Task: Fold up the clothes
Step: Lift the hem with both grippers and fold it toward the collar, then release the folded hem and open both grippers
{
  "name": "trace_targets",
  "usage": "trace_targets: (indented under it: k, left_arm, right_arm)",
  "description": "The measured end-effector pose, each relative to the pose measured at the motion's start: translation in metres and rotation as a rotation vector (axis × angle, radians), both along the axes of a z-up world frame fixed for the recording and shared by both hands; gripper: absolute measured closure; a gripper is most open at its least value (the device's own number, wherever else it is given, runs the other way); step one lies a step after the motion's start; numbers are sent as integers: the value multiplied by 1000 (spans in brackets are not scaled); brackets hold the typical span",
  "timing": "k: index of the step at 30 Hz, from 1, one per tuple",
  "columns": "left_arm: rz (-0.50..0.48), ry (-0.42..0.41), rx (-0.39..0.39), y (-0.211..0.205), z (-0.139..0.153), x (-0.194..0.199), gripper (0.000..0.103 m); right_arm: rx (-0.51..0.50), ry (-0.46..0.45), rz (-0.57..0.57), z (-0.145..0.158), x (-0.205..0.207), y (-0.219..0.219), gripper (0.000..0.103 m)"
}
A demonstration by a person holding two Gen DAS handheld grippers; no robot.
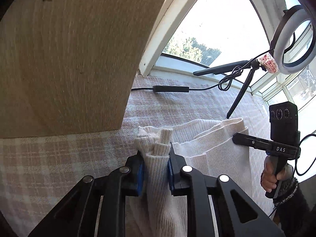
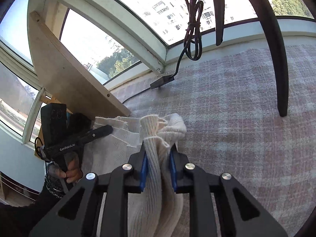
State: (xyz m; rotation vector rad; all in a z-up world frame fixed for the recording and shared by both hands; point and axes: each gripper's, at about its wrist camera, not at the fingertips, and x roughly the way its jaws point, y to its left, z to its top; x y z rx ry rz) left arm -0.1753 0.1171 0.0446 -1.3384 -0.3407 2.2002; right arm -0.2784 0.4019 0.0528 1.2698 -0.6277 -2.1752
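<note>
Clearly legible, "DAS" ran in white letters along the body of my right gripper (image 1: 240,138) in the left wrist view, while "GenRobot.AI" marked my left gripper (image 2: 106,130) in the right wrist view. Red print on a tag (image 1: 269,63) under the ring light (image 1: 294,39) was too small for me to read.

Both tools were clamped on the cream ribbed garment (image 1: 207,138), each pair of blue pads (image 1: 140,175) pinching a bunched fold, the jaws parted only by the thickness of the knit. I held the garment up between the two tools, over the pink plaid cloth (image 1: 59,158) covering the surface, and its lower part ran out of frame beneath the grippers, so I could not tell what kind of clothing it was.

A hand (image 1: 269,177) in a dark knitted cuff gripped the right tool's handle. Behind the garment a black tripod leg (image 1: 239,96) stood on the cloth, and a cable with an inline switch box (image 1: 170,88) lay along the window sill. A pale wooden panel (image 1: 69,59) filled the left side of the left wrist view and blocked everything beyond it. Glare through the window panes (image 2: 177,9) washed out much of the buildings outside.
</note>
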Motion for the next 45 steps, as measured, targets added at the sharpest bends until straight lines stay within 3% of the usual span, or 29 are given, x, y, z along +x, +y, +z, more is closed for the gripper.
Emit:
trace_targets:
  k: [5,9,12,13,14,15,16,17,19,21,22,25,27,30,34,38,40,42,45]
  left_arm:
    - [-36,145,55,-8,89,38,86]
    - [-83,330,58,-15,169,91,86]
    - [-106,430,6,-18,192,143,85]
    - [-129,446,-32,-17,185,163,84]
    - [-150,440,-76,-16,172,182,76]
    - [-175,401,-120,-15,151,203,63]
    - [-206,338,-166,-18,125,224,54]
    - [-238,270,-212,-21,99,245,50]
    - [-271,112,-276,-34,48,284,57]
    - [-244,-24,-256,-46,20,300,73]
    - [-216,-58,-223,-53,16,302,73]
    - [-149,23,-166,-64,35,300,73]
    - [-133,92,-148,-59,46,285,70]
    - [-116,133,-158,-41,44,253,70]
    - [-101,77,-126,-26,23,226,70]
    - [-121,27,-84,-6,-1,209,70]
    - [-184,-2,-138,11,-16,213,70]
    - [-220,54,-180,17,-16,225,63]
    - [-250,-1,-168,9,-4,227,57]
  right_arm:
    - [21,157,11,81,45,-8,87]
    - [69,344,5,162,100,-12,87]
    - [140,415,1,187,148,-17,87]
    - [169,424,-1,189,165,-19,87]
    - [208,420,-2,183,182,-21,86]
    - [258,390,0,167,200,-23,79]
    - [306,339,9,146,217,-23,71]
    - [353,261,16,120,234,-20,57]
    - [355,85,-1,66,270,-4,56]
    - [252,-37,-50,34,296,15,56]
    - [204,-65,-82,28,304,22,56]
    - [138,-20,-143,37,308,30,56]
    - [125,28,-138,50,296,22,57]
    - [139,53,-111,51,268,0,57]
    - [193,19,-60,30,237,-26,57]
    - [221,-64,-90,-3,221,-23,57]
    - [212,-102,-80,-17,222,-17,57]
    - [213,-101,-51,-20,228,-13,57]
    - [176,-125,-38,-9,228,1,57]
